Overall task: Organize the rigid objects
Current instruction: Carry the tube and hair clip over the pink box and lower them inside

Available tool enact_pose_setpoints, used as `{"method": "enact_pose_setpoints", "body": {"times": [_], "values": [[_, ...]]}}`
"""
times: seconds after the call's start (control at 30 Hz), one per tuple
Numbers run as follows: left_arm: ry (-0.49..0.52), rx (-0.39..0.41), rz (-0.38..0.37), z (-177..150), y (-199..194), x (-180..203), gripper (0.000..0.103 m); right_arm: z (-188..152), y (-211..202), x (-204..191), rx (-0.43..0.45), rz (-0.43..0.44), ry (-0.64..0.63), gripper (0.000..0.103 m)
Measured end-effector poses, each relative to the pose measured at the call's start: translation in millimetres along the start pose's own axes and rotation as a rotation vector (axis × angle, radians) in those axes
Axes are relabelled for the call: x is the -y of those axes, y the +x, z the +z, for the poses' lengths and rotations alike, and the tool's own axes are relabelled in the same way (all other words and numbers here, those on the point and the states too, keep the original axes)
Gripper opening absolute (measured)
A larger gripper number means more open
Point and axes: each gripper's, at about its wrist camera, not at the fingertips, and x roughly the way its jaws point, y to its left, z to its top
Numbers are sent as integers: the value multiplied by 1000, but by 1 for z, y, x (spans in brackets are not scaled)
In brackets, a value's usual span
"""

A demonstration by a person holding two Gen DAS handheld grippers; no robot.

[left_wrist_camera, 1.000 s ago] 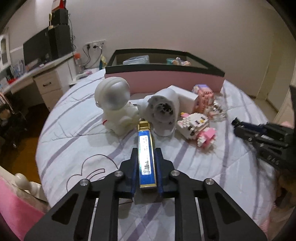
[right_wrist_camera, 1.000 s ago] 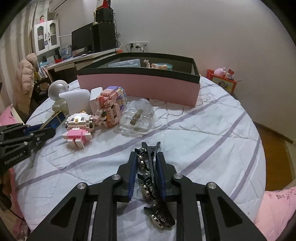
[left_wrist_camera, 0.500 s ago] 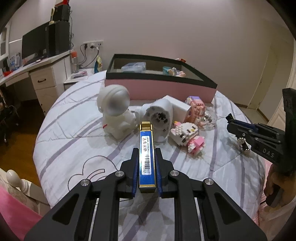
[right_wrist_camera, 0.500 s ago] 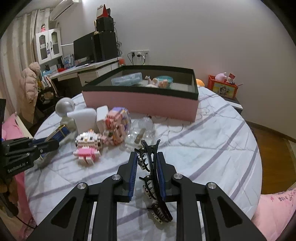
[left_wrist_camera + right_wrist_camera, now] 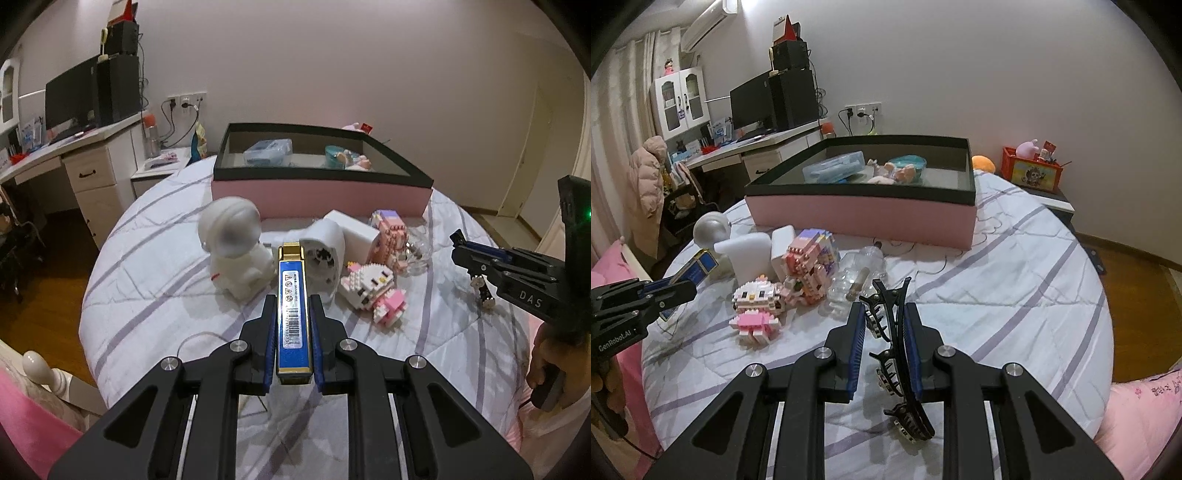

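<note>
My left gripper is shut on a long blue and gold box, held above the bed. My right gripper is shut on a black hair claw clip, also lifted off the bed. The right gripper shows at the right of the left wrist view, the left gripper at the left of the right wrist view. A pink storage box with a black rim stands at the back of the bed and holds a few items.
On the striped quilt lie a white astronaut figure, a white fan-like device, two pink block figures and a clear plastic bottle. A desk stands at the left.
Both grippers have risen and pulled back from the bed with their objects; the storage box's inside shows more. The grips have not changed.
</note>
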Motion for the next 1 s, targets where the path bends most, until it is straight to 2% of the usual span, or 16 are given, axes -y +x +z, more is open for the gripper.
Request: {"method": "enact_pose_setpoints", "body": {"times": [0.43, 0.63, 0.73, 1.0], "values": [[46, 86, -3, 51, -9, 11, 16, 35, -8, 11, 54, 14, 9, 21], [80, 107, 2, 78, -4, 22, 16, 65, -7, 8, 77, 37, -1, 21], [114, 122, 49, 94, 0, 30, 16, 81, -5, 5, 96, 30, -12, 21], [131, 165, 38, 141, 10, 38, 16, 128, 4, 12, 143, 9, -17, 21]]}}
